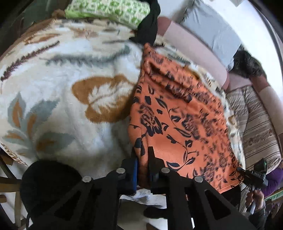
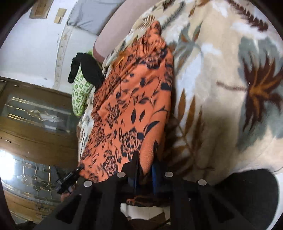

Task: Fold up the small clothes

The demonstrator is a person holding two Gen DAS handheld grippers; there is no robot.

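The left gripper is clenched on the near left corner of an orange cloth with a black flower print, the fabric pinched between its two black fingers, while the right gripper is clamped on the cloth's other near corner, orange fabric bunched between its blue-lined fingers and hanging a little below them. Each tool shows in the other's camera: the right gripper appears at the cloth's far near corner in the left view, held in the person's hand, and the left gripper is seen small and dark at the cloth's lower left edge in the right view. The cloth lies stretched lengthwise across a fluffy cream blanket patterned with brown and grey-blue leaves, its far end rumpled into folds. Beyond that far end sit a green-and-white checked pillow and a black garment draped just beside it, both resting at the blanket's edge. A pink cushion and a pale grey pillow run along the cloth's right side, with a striped beige cover nearer the person. In the right view, a wooden door with glass panels stands past the bed's edge.
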